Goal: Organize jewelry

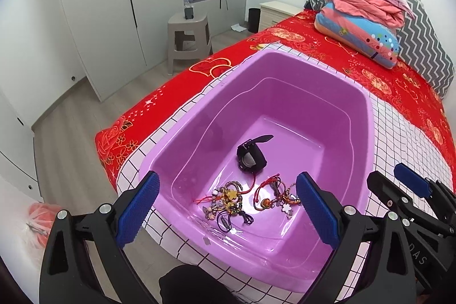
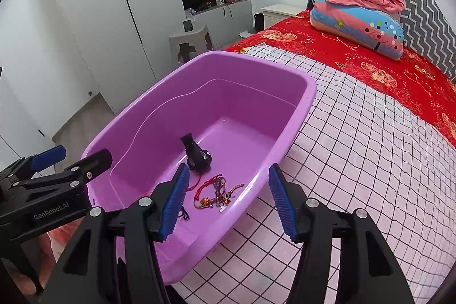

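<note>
So I'm hovering both tools over the glossy purple plastic tub (image 1: 285,250) that's sitting on the white grid-checked cloth (image 2: 356,161) spread over the red bedcover, and both are empty right now: my left gripper (image 1: 228,210) is spread wide over the tub's near end, and my right gripper (image 2: 229,198) is gaping too, straddling the tub's right-hand rim. All the jewelry is lying on the tub floor: a tangle of gold charms, beads and cords (image 1: 228,202) on one side, a red cord bracelet with an orange bead (image 1: 266,197) just beside it, and a black wristwatch with a fabric strap (image 1: 251,157) a bit further back. I'm guessing this stuff is featherweight, floppy and snaggy, so lifting one piece may drag its neighbours along. The smooth floor looks slippery, so I'm thinking of pinching a cord loop rather than a bead. The watch looks stiffer; I'd be taking it by the strap.
</note>
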Demonstrator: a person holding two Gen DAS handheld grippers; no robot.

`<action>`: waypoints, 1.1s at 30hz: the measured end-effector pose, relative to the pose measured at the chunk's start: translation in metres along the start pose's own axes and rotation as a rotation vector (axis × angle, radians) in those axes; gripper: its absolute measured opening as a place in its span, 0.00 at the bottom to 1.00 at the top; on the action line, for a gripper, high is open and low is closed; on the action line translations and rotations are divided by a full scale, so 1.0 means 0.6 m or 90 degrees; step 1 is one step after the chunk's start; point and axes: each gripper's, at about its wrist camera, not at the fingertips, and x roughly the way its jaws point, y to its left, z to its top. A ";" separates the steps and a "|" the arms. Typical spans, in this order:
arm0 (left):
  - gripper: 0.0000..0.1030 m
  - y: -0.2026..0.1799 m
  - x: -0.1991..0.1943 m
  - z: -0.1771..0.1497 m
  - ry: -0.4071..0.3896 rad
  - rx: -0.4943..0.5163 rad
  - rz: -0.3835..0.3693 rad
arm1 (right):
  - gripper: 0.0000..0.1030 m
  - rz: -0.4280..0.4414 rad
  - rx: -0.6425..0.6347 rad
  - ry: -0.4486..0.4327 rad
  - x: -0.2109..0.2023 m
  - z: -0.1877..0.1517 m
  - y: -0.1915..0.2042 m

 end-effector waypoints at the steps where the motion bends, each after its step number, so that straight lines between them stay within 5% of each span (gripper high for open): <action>1: 0.92 -0.002 -0.002 -0.001 -0.001 0.003 0.004 | 0.54 -0.002 -0.002 0.000 -0.004 -0.001 -0.001; 33: 0.92 -0.001 -0.016 -0.014 0.007 0.008 0.010 | 0.54 0.005 -0.005 0.006 -0.035 -0.016 0.007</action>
